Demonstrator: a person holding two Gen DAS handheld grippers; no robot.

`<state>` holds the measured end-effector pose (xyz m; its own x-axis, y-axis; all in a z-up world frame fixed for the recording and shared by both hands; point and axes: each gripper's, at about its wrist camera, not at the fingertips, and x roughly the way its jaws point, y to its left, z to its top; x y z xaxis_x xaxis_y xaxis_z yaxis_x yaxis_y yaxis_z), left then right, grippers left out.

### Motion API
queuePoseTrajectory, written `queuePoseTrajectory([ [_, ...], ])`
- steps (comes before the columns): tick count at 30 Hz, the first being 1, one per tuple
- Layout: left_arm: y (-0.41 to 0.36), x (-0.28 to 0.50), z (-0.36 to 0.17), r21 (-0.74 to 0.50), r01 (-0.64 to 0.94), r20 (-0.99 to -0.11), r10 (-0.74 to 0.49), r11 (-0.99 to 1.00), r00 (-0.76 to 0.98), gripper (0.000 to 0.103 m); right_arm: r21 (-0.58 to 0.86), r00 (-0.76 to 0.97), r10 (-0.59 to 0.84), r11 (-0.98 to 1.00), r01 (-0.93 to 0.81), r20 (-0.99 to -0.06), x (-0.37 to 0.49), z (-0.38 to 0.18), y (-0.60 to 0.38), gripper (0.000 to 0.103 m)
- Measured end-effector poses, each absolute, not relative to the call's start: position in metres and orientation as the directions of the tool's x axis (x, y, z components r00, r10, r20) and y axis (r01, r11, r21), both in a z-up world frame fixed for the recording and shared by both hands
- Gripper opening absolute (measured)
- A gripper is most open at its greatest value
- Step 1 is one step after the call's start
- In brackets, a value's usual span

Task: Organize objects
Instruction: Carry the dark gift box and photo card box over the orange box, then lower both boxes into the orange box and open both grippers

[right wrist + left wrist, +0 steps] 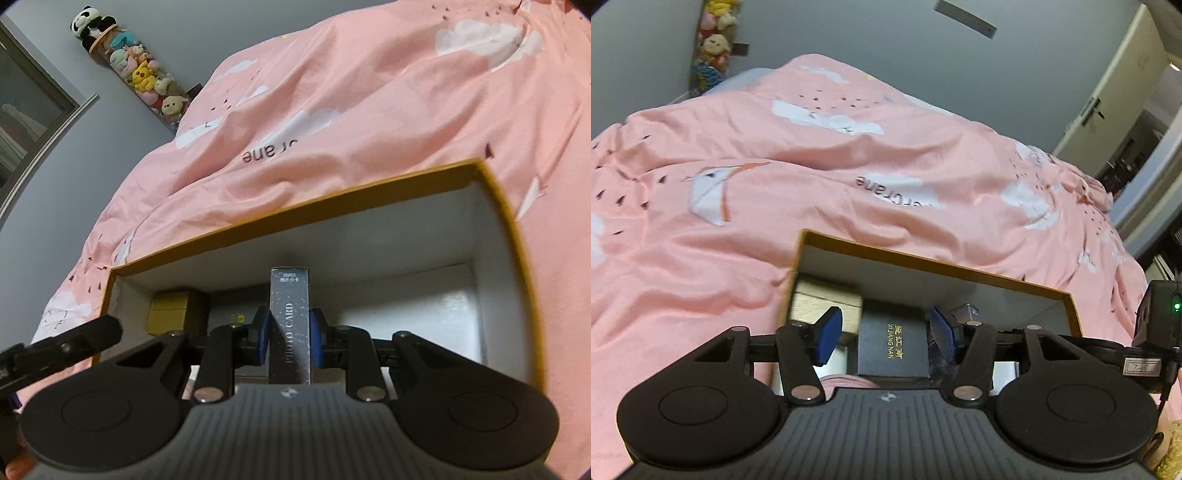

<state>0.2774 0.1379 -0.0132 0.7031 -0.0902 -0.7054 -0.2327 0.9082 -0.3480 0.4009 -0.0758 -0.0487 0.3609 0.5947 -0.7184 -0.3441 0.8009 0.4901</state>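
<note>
Right gripper (290, 338) clamps its fingers on the photo card box (290, 325), long axis pointing away over the orange-rimmed box (295, 206); left gripper (886, 332) spread above the dark Xijiang Nan box (893, 347), not touching.

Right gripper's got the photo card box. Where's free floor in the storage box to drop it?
Free: white floor between the photo card box and the storage box's right wall. Crowded: left end, where the gold box and black box sit side by side.
</note>
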Motion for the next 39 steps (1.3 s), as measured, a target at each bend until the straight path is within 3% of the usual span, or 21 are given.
queuePoseTrajectory([
  [14,0.123,0.263,-0.031,-0.358,-0.194,-0.712,-0.133,0.914,0.689,0.063,0.632,0.299,0.668,0.743,-0.218,-0.682,0.421,-0.064,-0.094,0.024],
  [23,0.104,0.258,-0.039,-0.294,-0.154,-0.728,-0.117,0.943,0.675,0.063,0.491,0.293,0.567,0.819,-0.295,-0.77,0.417,-0.069,-0.079,0.026],
  [28,0.102,0.256,-0.04,-0.277,-0.152,-0.731,-0.105,0.949,0.674,0.063,0.288,0.322,0.451,0.849,-0.443,-0.833,0.409,-0.065,-0.061,0.04],
  [32,0.1,0.255,-0.043,-0.26,-0.156,-0.741,-0.093,0.953,0.664,0.063,0.24,0.288,0.444,0.808,-0.538,-0.849,0.406,-0.066,-0.058,0.043],
  [34,0.098,0.255,-0.043,-0.242,-0.154,-0.745,-0.082,0.958,0.662,0.063,0.223,0.273,0.444,0.785,-0.578,-0.853,0.405,-0.065,-0.057,0.052],
  [39,0.096,0.257,-0.045,-0.209,-0.157,-0.762,-0.061,0.965,0.644,0.067,0.127,0.247,0.405,0.703,-0.699,-0.88,0.392,-0.063,-0.049,0.056],
])
